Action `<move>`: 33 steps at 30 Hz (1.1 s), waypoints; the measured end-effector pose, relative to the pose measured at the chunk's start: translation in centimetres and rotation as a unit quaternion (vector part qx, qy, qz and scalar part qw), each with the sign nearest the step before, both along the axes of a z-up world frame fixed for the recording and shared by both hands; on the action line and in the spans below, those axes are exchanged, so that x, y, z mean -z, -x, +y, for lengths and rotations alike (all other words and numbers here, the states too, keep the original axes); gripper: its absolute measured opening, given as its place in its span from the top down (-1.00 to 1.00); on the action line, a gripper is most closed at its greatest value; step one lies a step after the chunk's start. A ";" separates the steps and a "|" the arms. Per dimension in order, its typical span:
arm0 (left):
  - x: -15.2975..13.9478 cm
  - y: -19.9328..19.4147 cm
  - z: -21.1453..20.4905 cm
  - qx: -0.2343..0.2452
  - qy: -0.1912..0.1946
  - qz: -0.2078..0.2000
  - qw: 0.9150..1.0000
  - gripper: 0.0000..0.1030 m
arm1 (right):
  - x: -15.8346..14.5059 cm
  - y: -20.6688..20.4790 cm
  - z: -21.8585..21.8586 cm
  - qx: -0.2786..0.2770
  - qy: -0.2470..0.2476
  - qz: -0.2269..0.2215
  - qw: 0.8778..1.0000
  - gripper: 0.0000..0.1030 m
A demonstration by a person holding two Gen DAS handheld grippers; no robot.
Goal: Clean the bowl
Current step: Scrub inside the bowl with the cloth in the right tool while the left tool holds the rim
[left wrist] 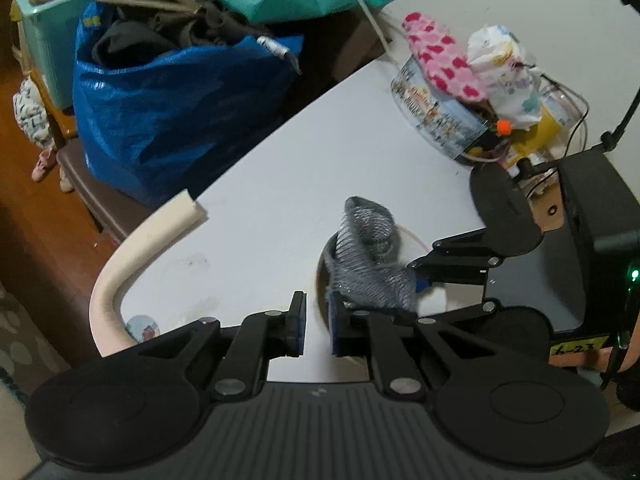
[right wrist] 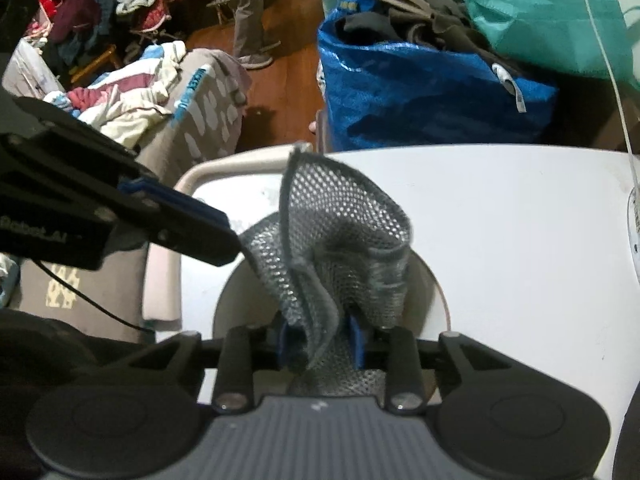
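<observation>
A white bowl sits on the white table near its rounded corner. Over and inside it hangs a grey mesh cloth, bunched and folded. My right gripper is shut on the cloth's lower end, with its blue pads on both sides of the bunch. My left gripper is at the bowl's near rim. Its jaws stand a narrow gap apart; the rim runs close by one pad, and white table shows in the gap. The cloth and the grippers hide most of the bowl.
A beige foam guard lines the table's curved edge. A full blue bag and a teal bag stand beyond the table. A round printed tin with clutter sits at the back right. A person's legs stand on the wooden floor.
</observation>
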State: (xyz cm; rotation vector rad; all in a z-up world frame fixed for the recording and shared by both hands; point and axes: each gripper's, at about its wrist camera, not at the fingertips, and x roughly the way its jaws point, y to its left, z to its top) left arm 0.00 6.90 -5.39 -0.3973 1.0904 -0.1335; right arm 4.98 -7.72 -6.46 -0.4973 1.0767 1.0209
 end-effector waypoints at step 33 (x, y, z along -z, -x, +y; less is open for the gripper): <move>1.2 -3.8 -5.8 0.188 -0.102 -0.018 0.977 0.88 | -1.9 1.2 -1.5 -0.021 0.038 -0.040 0.998 0.69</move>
